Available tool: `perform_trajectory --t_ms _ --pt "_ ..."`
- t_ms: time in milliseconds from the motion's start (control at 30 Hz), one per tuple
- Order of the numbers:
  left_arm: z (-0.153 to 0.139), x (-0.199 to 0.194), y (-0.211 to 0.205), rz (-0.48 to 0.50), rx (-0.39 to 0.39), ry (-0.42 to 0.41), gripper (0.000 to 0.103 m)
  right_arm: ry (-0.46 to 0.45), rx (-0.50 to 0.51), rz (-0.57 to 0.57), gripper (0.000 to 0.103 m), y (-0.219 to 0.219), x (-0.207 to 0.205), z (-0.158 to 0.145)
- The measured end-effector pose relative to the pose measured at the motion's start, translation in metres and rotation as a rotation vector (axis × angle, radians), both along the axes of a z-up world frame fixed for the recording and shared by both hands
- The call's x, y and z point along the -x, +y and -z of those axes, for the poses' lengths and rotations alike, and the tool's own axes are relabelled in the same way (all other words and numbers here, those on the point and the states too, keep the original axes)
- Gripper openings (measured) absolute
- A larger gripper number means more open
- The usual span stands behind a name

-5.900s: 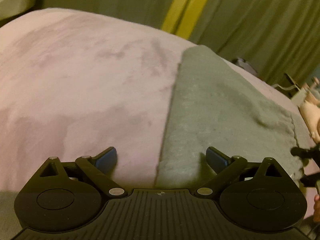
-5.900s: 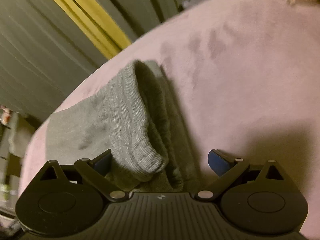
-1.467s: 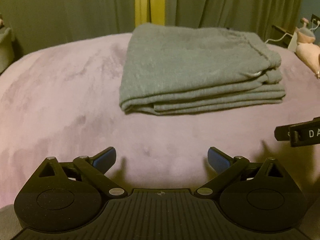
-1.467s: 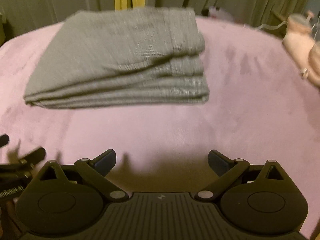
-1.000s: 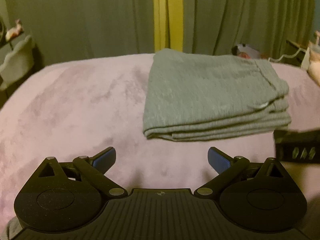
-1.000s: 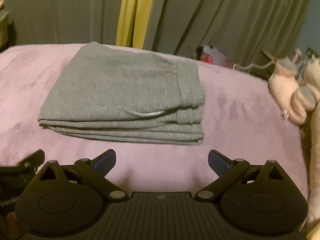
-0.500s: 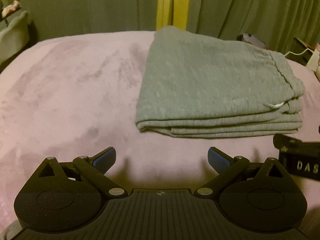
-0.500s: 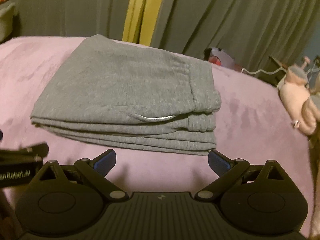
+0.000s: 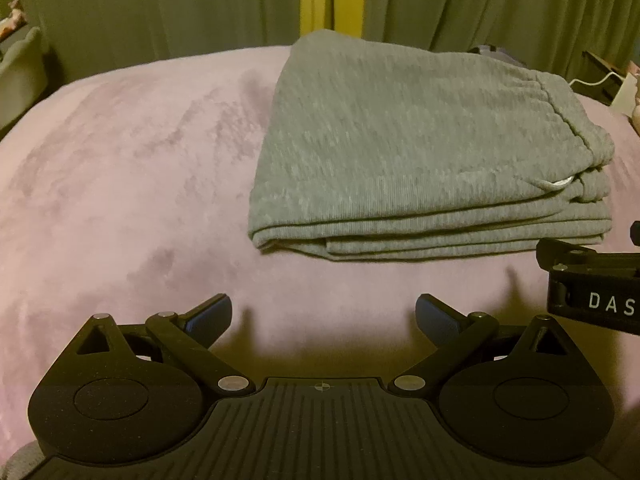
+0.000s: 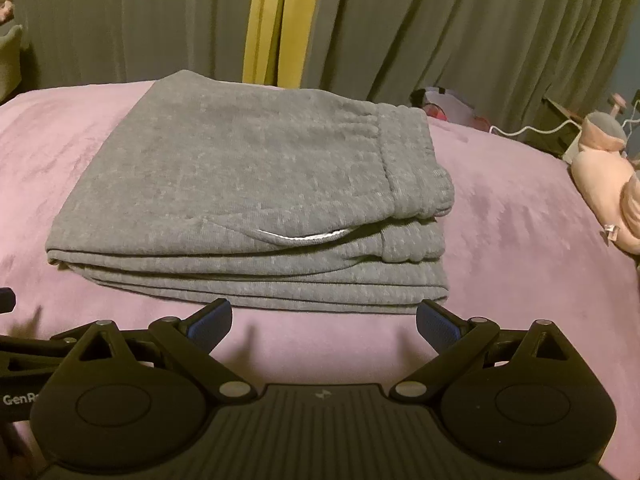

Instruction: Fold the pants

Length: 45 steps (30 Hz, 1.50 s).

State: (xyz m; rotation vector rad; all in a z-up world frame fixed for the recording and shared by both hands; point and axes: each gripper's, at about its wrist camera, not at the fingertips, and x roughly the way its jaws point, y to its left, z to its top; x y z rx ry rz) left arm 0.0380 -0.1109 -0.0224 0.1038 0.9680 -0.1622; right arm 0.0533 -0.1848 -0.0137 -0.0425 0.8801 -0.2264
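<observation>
Pants (image 10: 248, 184): folded stack, long axis crosswise, just ahead of right gripper (image 10: 324, 320).
Left gripper (image 9: 323, 314): farther; both spread empty.

You see a bed (image 10: 520, 248) covered with a soft pink-purple blanket (image 9: 132, 184), whose pile shows darker brushed streaks in some places. On it lie the grey pants (image 10: 248, 184), folded into a flat stack of several layers, with the waistband at the right end and a thin white edge at the pocket. The stack rests toward the far side of the bed. At the right edge of the bed you find a pink plush toy (image 10: 604, 168), well apart from the pants.
</observation>
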Motion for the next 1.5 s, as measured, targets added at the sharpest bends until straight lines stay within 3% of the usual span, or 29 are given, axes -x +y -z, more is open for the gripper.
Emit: perform_trajectory --t_ms 1500 --pt "0.0046 -0.0013 0.0035 -0.023 0.004 0.013 0.102 0.000 0.009 0.005 0.099 -0.0024 0.0004 0.0015"
